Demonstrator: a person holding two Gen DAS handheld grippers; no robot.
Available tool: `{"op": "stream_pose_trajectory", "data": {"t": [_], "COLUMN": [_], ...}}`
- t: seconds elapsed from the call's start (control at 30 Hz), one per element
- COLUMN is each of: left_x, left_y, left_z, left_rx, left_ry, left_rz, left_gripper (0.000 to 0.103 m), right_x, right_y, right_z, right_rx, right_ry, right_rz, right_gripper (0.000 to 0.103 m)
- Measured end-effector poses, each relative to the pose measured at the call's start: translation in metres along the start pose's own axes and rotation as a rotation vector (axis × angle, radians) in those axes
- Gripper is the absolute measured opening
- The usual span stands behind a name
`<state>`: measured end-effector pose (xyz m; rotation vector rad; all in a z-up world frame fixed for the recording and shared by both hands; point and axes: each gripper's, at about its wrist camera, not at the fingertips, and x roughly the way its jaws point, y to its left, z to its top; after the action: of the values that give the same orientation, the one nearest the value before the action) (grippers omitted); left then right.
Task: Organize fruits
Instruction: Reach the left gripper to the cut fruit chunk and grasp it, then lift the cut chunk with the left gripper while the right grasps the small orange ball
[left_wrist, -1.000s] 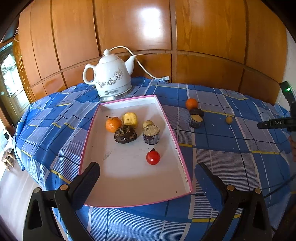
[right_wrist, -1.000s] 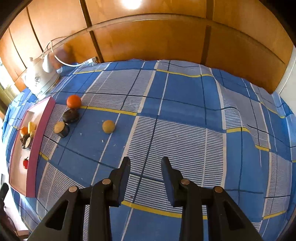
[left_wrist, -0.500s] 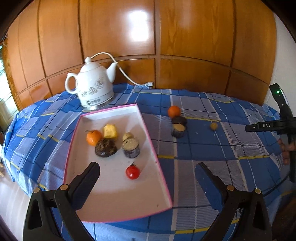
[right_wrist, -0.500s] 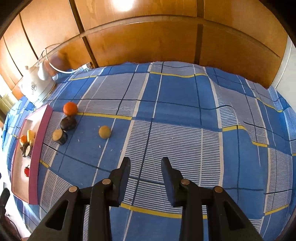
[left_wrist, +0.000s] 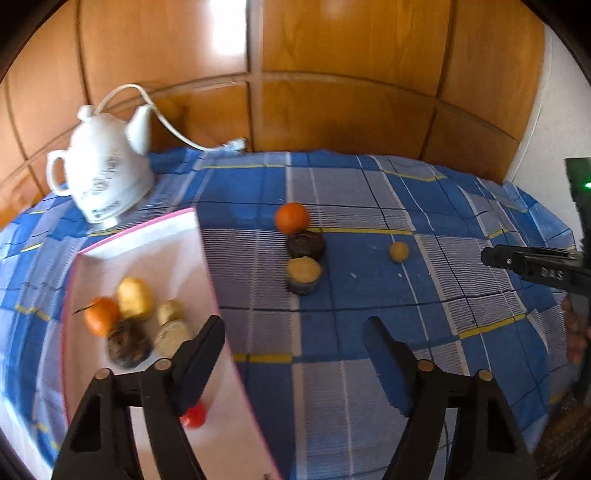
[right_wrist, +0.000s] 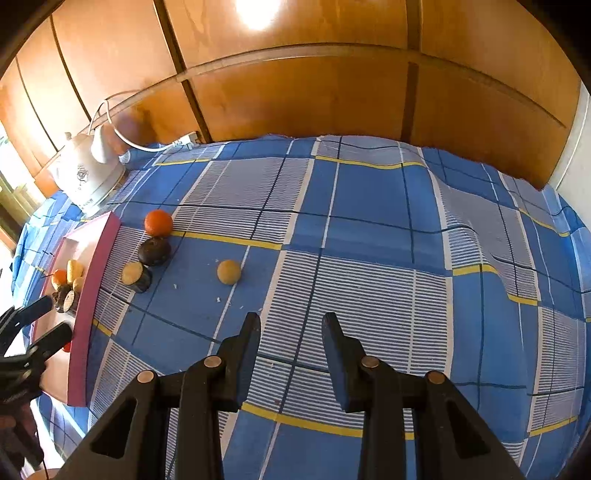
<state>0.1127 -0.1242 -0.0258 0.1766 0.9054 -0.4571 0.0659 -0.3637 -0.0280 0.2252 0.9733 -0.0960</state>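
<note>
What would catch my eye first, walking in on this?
Probably the blue checked tablecloth, then the white kettle at its far left corner. Beside it a pink-rimmed tray holds fruit, and four more pieces, including an orange, sit loose on the cloth.

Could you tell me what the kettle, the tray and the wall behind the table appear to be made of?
The kettle looks like glazed white ceramic: smooth, with a printed pattern. The tray seems to be matte white card or plastic with a pink rim; which one is unclear. The wall looks like varnished wood panels: visible grain and a bright glare.
</note>
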Motion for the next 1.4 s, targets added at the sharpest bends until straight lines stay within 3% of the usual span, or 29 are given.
{"op": "stream_pose_trajectory", "data": {"t": [0.33, 0.47, 0.5, 0.53, 0.57, 0.73, 0.9, 1.07, 1.4], "left_x": [0.070, 0.101, 0.106, 0.110, 0.107, 0.080, 0.043, 0.034, 0.035], "left_y": [-0.017, -0.016, -0.017, -0.018, -0.019, -0.032, -0.052, -0.061, -0.063], "left_z": [0.032, 0.034, 0.033, 0.032, 0.031, 0.016, -0.029, -0.068, -0.080], "left_rx": [0.078, 0.083, 0.085, 0.087, 0.083, 0.090, 0.112, 0.107, 0.133], "left_ry": [0.097, 0.163, 0.177, 0.186, 0.166, 0.102, 0.059, 0.057, -0.033], "left_rz": [0.050, 0.074, 0.070, 0.068, 0.067, 0.011, -0.035, -0.006, 0.000], "left_gripper": [0.073, 0.055, 0.045, 0.041, 0.034, 0.034, 0.034, 0.034, 0.034], "right_x": [-0.002, -0.002, -0.002, -0.002, -0.002, -0.002, 0.001, 0.001, 0.011], "right_y": [0.003, 0.003, 0.004, 0.004, 0.004, 0.005, 0.006, 0.007, 0.005], "right_z": [0.002, 0.002, 0.003, 0.003, 0.003, 0.003, 0.000, -0.002, -0.005], "right_rx": [0.007, 0.009, 0.009, 0.008, 0.007, 0.004, -0.005, -0.018, -0.011], "right_ry": [-0.009, -0.010, -0.011, -0.014, -0.015, -0.009, 0.003, 0.004, 0.041], "right_rz": [0.032, 0.039, 0.040, 0.039, 0.039, 0.034, 0.018, 0.004, -0.014], "right_gripper": [0.035, 0.035, 0.035, 0.035, 0.035, 0.035, 0.035, 0.035, 0.035]}}
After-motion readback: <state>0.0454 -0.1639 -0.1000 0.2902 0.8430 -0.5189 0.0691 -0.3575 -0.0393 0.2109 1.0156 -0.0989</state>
